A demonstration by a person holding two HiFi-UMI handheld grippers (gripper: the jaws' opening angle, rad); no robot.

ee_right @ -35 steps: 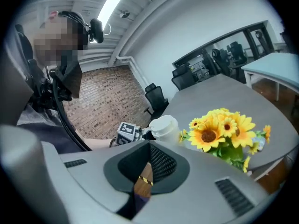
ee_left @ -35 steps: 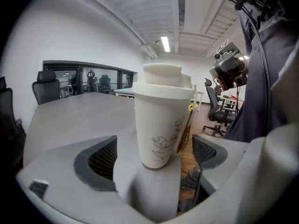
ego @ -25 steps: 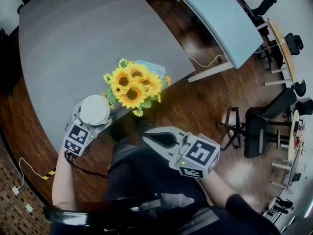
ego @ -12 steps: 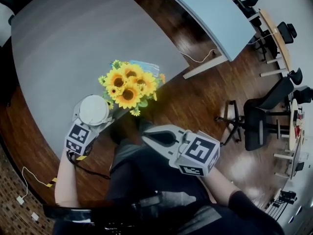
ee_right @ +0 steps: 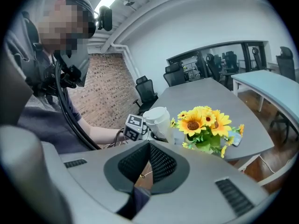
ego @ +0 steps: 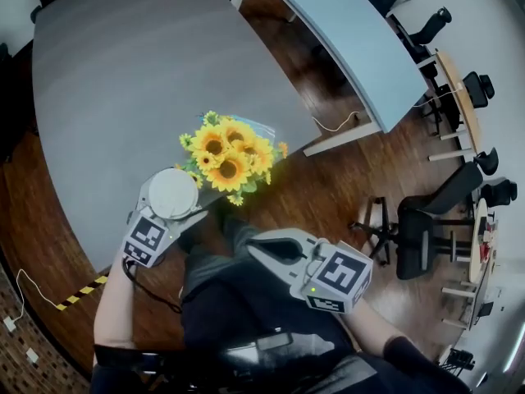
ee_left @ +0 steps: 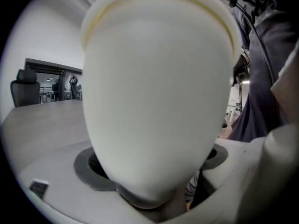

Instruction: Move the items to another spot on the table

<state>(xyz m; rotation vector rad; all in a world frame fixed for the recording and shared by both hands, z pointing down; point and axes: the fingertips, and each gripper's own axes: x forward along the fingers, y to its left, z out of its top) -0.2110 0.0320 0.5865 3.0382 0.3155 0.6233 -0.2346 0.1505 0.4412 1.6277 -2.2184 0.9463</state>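
A white lidded cup (ego: 172, 191) is held at the near edge of the grey table (ego: 123, 72), with my left gripper (ego: 168, 213) shut on it. In the left gripper view the cup (ee_left: 159, 87) fills the picture between the two jaws. I cannot tell whether it rests on the table. A bunch of yellow sunflowers (ego: 230, 158) stands just right of the cup, and a bluish flat item (ego: 261, 130) lies behind it. My right gripper (ego: 264, 249) is shut and empty, low over the person's lap, off the table. Its view shows the cup (ee_right: 159, 120) and the sunflowers (ee_right: 205, 125) ahead.
A second, light-blue table (ego: 353, 39) runs along the upper right, with a cable (ego: 336, 125) on the wooden floor below it. Office chairs (ego: 426, 228) stand at the right. Beyond the flowers lies the bare grey tabletop.
My left gripper with the cup has shifted slightly towards the sunflowers. The right gripper has stayed where it was, still shut.
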